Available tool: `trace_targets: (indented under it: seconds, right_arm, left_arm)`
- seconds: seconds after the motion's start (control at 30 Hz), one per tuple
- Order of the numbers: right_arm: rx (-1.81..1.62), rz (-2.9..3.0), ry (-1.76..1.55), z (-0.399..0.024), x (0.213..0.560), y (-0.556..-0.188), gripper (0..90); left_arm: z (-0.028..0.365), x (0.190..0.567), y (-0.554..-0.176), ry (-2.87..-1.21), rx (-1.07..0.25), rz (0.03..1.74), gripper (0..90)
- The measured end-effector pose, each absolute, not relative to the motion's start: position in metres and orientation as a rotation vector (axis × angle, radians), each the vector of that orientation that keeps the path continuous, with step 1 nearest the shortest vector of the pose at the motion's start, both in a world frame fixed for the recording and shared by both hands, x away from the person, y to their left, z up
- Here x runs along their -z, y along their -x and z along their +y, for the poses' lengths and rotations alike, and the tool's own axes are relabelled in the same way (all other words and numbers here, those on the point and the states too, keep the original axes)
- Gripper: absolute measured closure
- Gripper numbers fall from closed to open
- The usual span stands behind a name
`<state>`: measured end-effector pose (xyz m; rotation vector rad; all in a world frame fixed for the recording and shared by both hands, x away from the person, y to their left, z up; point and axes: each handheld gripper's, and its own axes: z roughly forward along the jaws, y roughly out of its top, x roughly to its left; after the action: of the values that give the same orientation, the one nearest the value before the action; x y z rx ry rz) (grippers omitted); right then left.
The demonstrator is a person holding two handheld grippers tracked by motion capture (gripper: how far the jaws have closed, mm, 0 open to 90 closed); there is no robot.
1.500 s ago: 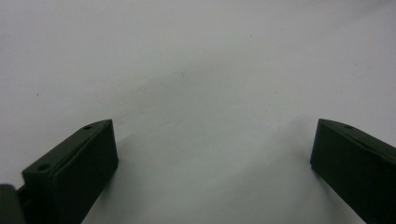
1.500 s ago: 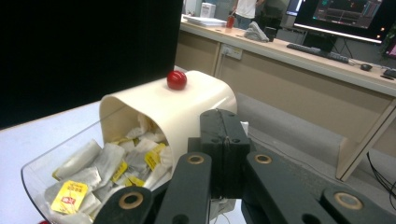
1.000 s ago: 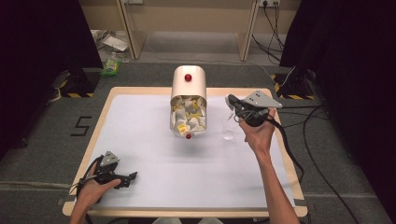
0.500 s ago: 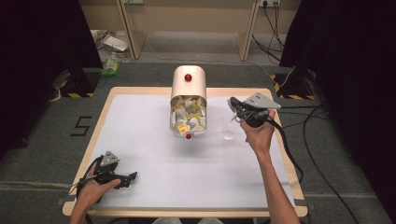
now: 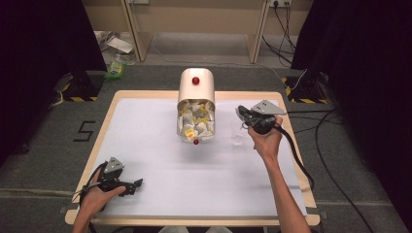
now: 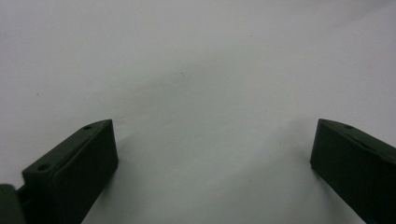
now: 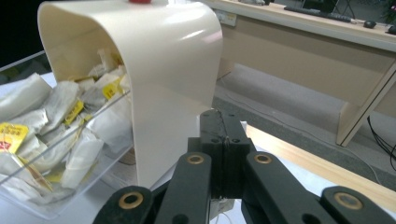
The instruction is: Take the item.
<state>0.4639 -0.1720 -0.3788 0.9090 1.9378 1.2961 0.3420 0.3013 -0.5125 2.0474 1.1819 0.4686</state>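
Note:
A cream dispenser (image 5: 196,90) with a red knob stands at the table's far middle. Its clear drawer (image 5: 196,124) hangs open, full of tea bags (image 7: 51,135). Just right of the dispenser (image 7: 173,70), my right gripper (image 5: 239,112) hovers shut. A thin string looks pinched between its pads (image 7: 222,116), and a white bit of tea bag (image 7: 219,206) hangs under them. A small clear cup (image 5: 237,140) stands on the mat below that gripper. My left gripper (image 5: 138,183) rests near the front left corner, its jaws wide open over bare white mat (image 6: 212,149).
The white mat (image 5: 160,160) covers a wooden table (image 5: 109,109). Cables (image 5: 301,160) trail off the right edge. Dark curtains stand at both sides, with a wooden bench frame and clutter on the floor behind.
My right gripper has sunk a little toward the clear cup, still shut. The left gripper has not moved.

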Motion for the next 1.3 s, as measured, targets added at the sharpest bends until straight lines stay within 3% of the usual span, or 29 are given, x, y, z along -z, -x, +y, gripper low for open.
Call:
trace_targets:
  seconds: [1.3]
  right_arm:
    - [-1.213, 2.044, -0.992, -0.175, 0.423, -0.473, 87.7]
  left_arm:
    - [0.301, 0.512, -0.342, -2.048, -0.469, 1.181, 0.0]
